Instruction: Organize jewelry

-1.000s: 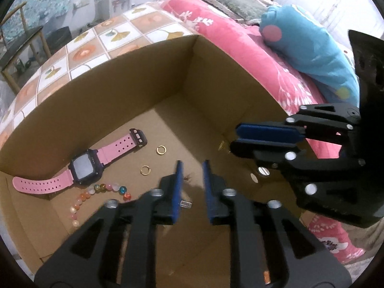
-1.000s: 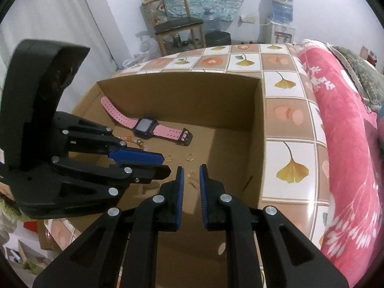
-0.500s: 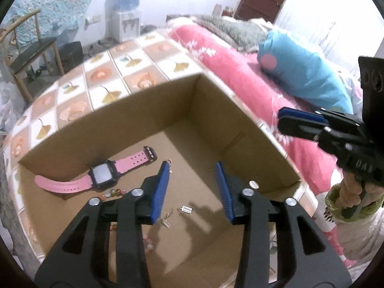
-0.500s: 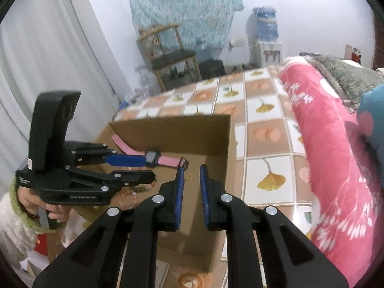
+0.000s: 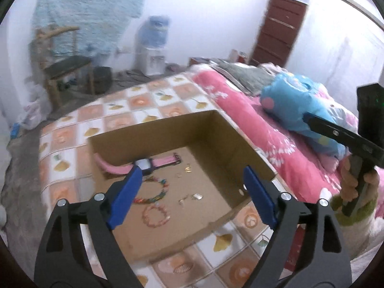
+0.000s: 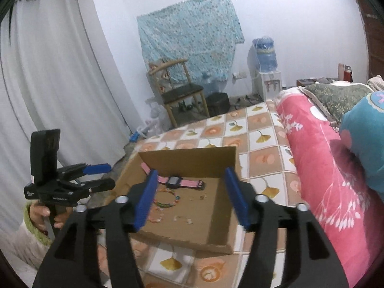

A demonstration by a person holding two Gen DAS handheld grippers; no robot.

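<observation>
- A bed (image 5: pixel 153 103) with tiled cover carries the cardboard box (image 5: pixel 230 139);
- left gripper (image 5: pixel 192 192) and right gripper (image 6: pixel 192 196): jaws released, just opened, nothing between them;
- pink watch (image 5: pixel 146 164) lies below and ahead of both jaws, long axis crosswise; neither hand clearly nearer.

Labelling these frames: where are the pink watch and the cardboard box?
pink watch (image 6: pixel 173 181): right wrist view, on its dark face.
cardboard box (image 5: pixel 153 129): left wrist view, on the far wall's inner side.

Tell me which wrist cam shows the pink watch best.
Right wrist: the pink watch lies flat along the cardboard box's far wall, face and right strap clear. Left wrist view shows it blurred, its face partly behind the left claw's finger.
</observation>
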